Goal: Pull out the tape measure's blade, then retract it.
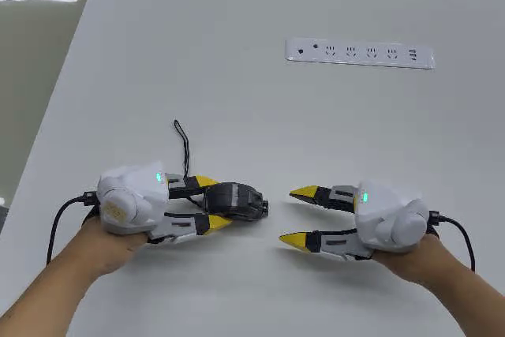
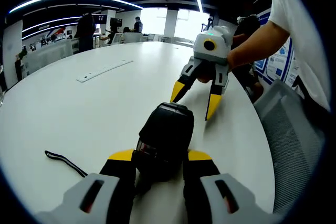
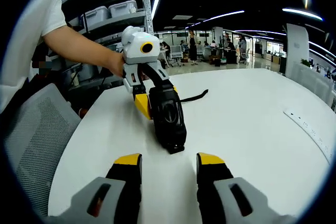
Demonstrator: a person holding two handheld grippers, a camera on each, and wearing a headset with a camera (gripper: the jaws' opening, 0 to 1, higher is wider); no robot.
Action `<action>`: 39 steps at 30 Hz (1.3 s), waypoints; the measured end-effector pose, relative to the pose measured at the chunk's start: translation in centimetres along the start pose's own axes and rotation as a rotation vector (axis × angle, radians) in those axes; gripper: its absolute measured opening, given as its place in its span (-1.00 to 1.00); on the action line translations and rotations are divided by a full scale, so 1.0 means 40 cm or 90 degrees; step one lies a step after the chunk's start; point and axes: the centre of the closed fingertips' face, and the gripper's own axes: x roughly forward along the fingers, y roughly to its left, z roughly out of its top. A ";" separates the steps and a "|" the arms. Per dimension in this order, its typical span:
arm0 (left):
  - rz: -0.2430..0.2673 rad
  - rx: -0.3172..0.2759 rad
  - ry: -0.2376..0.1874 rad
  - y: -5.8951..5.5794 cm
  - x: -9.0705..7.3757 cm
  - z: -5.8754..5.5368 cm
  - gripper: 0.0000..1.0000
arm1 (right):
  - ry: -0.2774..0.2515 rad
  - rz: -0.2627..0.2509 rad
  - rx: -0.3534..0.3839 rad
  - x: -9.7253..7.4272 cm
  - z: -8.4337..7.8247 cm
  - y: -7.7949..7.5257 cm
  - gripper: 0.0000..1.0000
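Tape measure point(image 1: 237, 200) gripped — blade not yet out.
It is being pinched on the worktop point(image 1: 237, 76) by the fingers of the left gripper point(image 1: 213, 202); the right gripper point(image 1: 298, 215) is being held near, fingers spread — pulling and retracting seemingly both left.

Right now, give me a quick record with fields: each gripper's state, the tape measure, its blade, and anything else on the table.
left gripper: shut on the tape measure
tape measure: black case, down on the white table
right gripper: open, jaws pointing at the case, apart from it
blade: none visible outside the case
strap: black loop lying on the table behind the case
power strip: white, far side of the table
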 end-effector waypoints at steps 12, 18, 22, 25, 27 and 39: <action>0.000 0.001 0.006 0.001 0.002 -0.006 -0.39 | 0.000 0.013 -0.017 0.032 -0.010 -0.010 -0.27; -0.002 -0.001 0.007 -0.001 0.005 -0.005 -0.40 | -0.003 0.025 -0.029 0.052 -0.007 -0.010 -0.31; -0.002 -0.002 0.008 -0.002 0.006 -0.005 -0.40 | -0.002 0.031 -0.039 0.062 -0.005 -0.013 -0.34; -0.002 -0.001 0.009 -0.003 0.007 -0.004 -0.40 | 0.001 0.041 -0.049 0.073 -0.007 -0.012 -0.35; -0.003 0.000 0.009 -0.003 0.007 -0.004 -0.40 | 0.001 0.043 -0.056 0.078 -0.007 -0.013 -0.36; -0.010 0.002 0.009 -0.003 0.007 -0.006 -0.41 | -0.002 0.057 -0.076 0.089 0.001 -0.013 -0.52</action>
